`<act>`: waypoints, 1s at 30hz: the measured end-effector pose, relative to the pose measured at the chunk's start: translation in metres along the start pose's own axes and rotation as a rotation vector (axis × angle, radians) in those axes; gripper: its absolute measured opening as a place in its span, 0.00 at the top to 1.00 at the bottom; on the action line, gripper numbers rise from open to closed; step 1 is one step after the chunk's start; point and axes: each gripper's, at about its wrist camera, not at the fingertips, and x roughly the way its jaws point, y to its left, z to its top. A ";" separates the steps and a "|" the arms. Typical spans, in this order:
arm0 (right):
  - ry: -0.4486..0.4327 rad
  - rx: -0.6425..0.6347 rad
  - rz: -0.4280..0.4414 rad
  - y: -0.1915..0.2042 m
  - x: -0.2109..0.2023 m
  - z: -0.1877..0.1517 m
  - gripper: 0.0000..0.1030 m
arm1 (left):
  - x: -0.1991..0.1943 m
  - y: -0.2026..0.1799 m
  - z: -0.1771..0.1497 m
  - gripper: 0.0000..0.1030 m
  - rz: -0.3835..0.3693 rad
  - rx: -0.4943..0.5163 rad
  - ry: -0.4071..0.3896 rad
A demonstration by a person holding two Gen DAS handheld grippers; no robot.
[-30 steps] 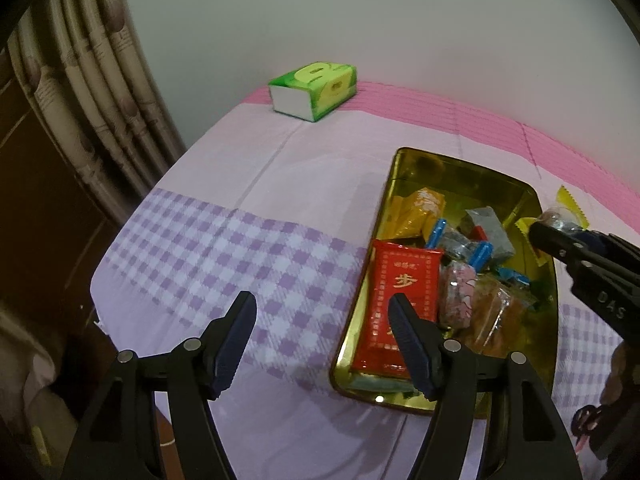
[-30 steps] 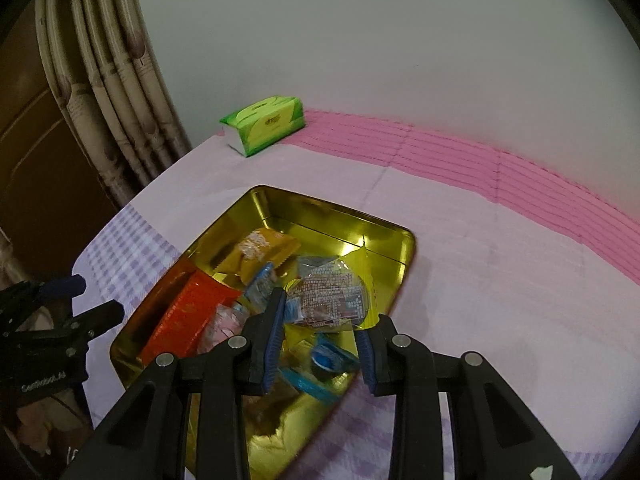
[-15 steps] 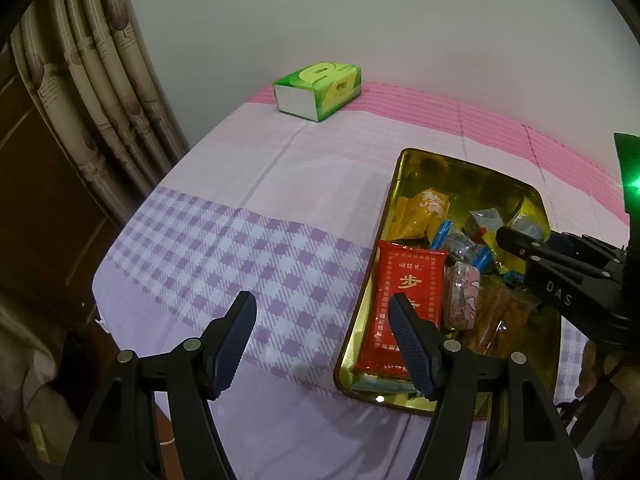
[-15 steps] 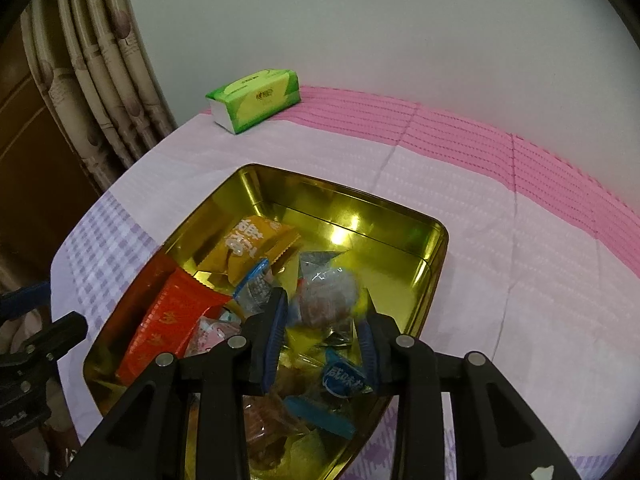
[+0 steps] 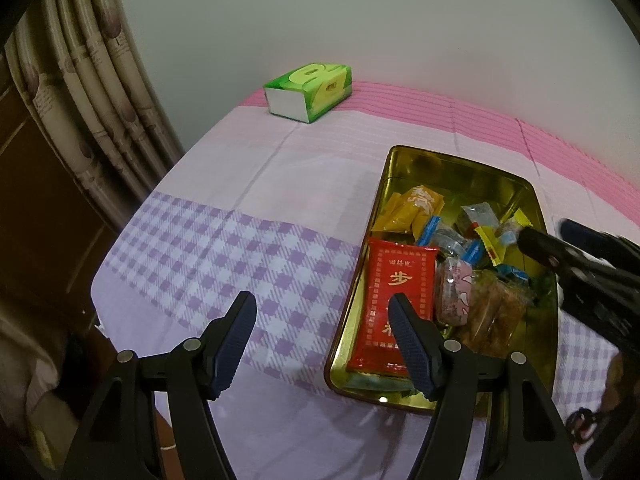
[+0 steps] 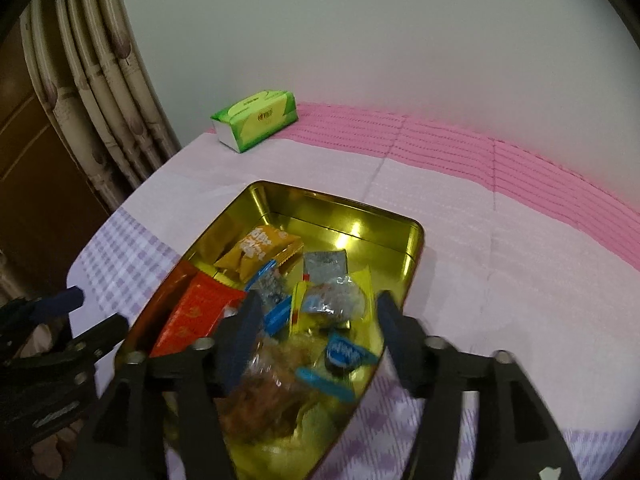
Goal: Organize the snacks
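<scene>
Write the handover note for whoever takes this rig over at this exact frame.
Right tongs: open over the gold tin; jaws have just been opening, and a clear-and-yellow wrapped snack lies in the tin between them, not gripped.
Left tongs: open, empty, over the checked cloth beside the tin.
In the tin: red packet, orange packet, blue-wrapped sweets, clear bags of brown snacks.
Green tissue box at the far corner.
Done: all visible snacks are in the tin.
Left: no loose snacks in view; check outside the frame.

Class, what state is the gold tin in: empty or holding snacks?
Holding snacks. The gold tin has wrapped packets piled at its near end, among them a red packet; its far end is bare metal.
</scene>
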 end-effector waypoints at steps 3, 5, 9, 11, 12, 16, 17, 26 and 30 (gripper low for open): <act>-0.006 0.022 -0.006 -0.002 -0.016 -0.009 0.23 | 0.000 -0.003 -0.001 0.32 0.009 0.012 0.000; 0.014 0.031 -0.011 -0.003 -0.022 -0.015 0.15 | 0.000 -0.005 -0.002 0.32 0.009 0.018 0.002; 0.036 0.039 -0.005 -0.004 -0.034 -0.028 0.10 | -0.002 -0.007 -0.002 0.27 0.007 0.023 -0.003; 0.049 0.041 -0.011 -0.003 -0.037 -0.033 0.08 | -0.003 -0.009 -0.003 0.26 0.010 0.030 -0.006; 0.059 0.044 -0.013 -0.003 -0.037 -0.036 0.07 | -0.003 -0.009 -0.003 0.25 0.010 0.032 -0.005; 0.098 0.045 -0.020 0.001 -0.035 -0.046 0.06 | -0.002 -0.011 -0.004 0.25 0.006 0.040 0.005; 0.104 0.042 -0.016 0.003 -0.034 -0.049 0.06 | -0.002 -0.012 -0.004 0.25 0.005 0.043 0.004; 0.153 -0.001 -0.011 0.016 -0.024 -0.062 0.05 | 0.000 -0.013 -0.005 0.25 0.002 0.050 0.017; 0.165 -0.008 -0.015 0.018 -0.020 -0.064 0.04 | 0.000 -0.014 -0.005 0.25 0.008 0.055 0.016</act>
